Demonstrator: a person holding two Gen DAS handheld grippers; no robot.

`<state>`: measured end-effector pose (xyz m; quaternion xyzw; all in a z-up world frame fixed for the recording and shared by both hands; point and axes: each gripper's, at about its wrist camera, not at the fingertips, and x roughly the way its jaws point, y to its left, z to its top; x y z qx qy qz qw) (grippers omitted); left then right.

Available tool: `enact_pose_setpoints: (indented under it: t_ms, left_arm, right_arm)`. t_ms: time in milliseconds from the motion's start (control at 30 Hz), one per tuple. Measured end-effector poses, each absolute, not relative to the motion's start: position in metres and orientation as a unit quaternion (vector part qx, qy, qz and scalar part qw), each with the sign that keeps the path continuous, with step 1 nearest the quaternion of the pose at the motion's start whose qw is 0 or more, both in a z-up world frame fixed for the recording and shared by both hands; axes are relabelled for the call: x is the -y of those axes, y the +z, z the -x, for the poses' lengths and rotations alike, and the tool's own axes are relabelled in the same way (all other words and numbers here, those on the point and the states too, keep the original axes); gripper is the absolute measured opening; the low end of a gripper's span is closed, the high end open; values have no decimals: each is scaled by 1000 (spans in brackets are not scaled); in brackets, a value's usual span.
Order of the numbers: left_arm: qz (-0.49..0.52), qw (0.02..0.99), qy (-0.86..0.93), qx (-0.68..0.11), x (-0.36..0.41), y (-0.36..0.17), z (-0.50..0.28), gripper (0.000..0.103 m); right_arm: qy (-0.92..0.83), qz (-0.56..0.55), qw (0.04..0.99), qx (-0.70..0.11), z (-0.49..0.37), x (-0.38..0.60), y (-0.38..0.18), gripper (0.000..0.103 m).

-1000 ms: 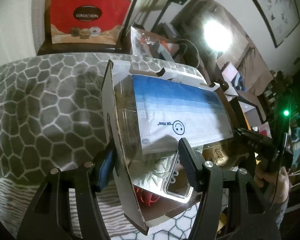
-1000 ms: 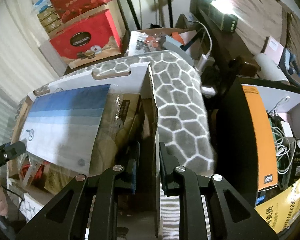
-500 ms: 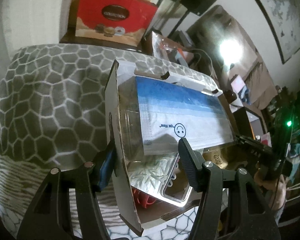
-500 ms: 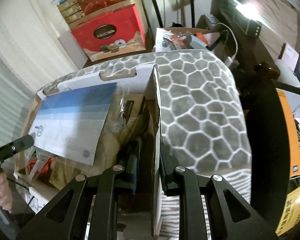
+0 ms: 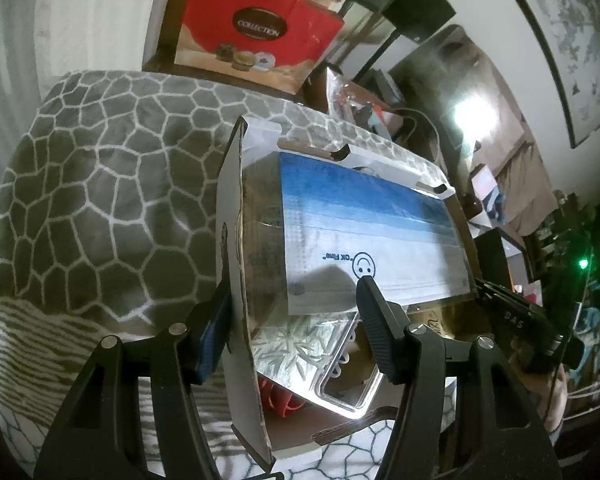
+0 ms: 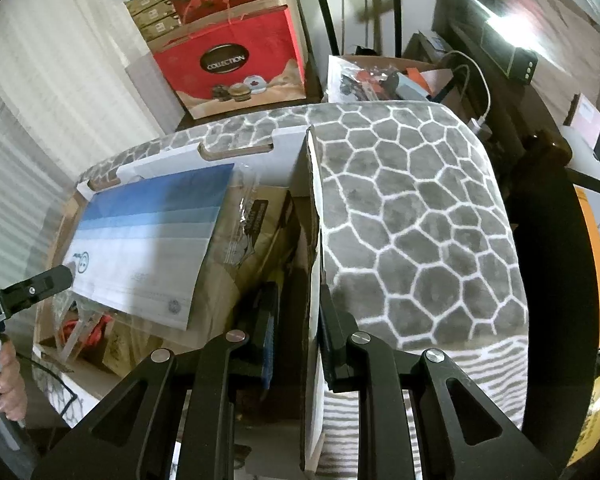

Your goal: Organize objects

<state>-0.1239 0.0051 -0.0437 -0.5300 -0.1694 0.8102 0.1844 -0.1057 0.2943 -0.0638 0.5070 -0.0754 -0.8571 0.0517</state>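
Both side walls of the cardboard box are what I'm working with; it sits on the grey patterned blanket, with a blue-and-white mask pack lying on top of its contents. My right gripper has its jaws pinched on the right wall. My left gripper straddles the left wall, jaws wide, not clamped. I'd close the left firmly first, then move both hands level so nothing slides out.

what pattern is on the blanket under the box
Grey with a white honeycomb-like web pattern on the blanket; clearest in the right wrist view.
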Motion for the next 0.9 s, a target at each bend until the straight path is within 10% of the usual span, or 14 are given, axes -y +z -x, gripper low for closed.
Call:
enact_pose_setpoints:
  t_ms: [200,333,900]
  left_arm:
    - [539,183,804,169,-4,-45,127,56]
    - [531,181,808,179,5,-32,123,59]
    - [439,130,886,71,7,34,36,85]
  right_arm:
    - [-861,-501,51,68,101,-293,-64,19]
    - [-869,-489,34,66,93,-298,-57,42]
    - [-911,-409,41,34,20,-275,3,69]
